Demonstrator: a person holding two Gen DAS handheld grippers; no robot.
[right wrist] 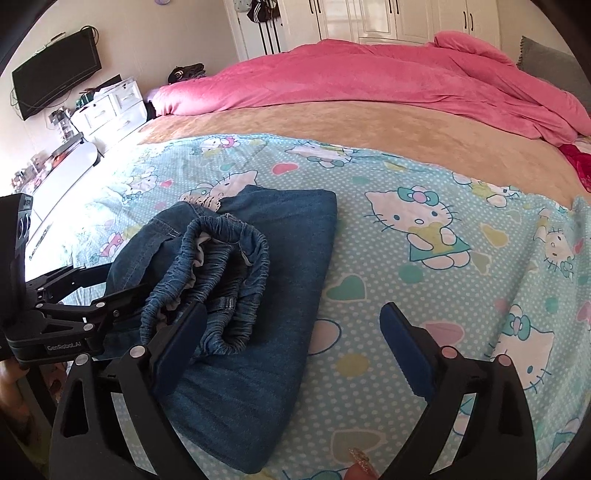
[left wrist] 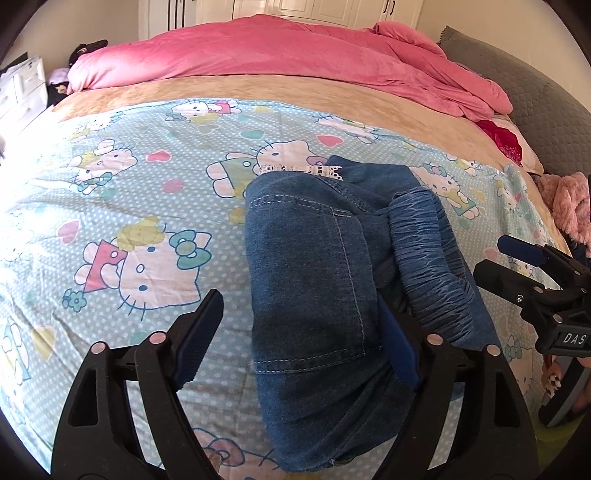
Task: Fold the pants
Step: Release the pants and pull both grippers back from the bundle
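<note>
Blue denim pants (right wrist: 258, 295); cat-print turquoise sheet (right wrist: 424, 280)

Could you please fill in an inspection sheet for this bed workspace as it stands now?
Surface: cartoon-cat sheet spread over a tan blanket on the bed.
Job's things: denim pants lying folded, elastic waistband bunched on top.
Clutter: pink duvet heaped at the far side; fuzzy pink item at the bed's edge.
Grippers: left tool open, straddling the pants; right tool open, one finger over the waistband.
Cables: nothing seen.
Surroundings: wall television, white drawers, wardrobe doors.
</note>
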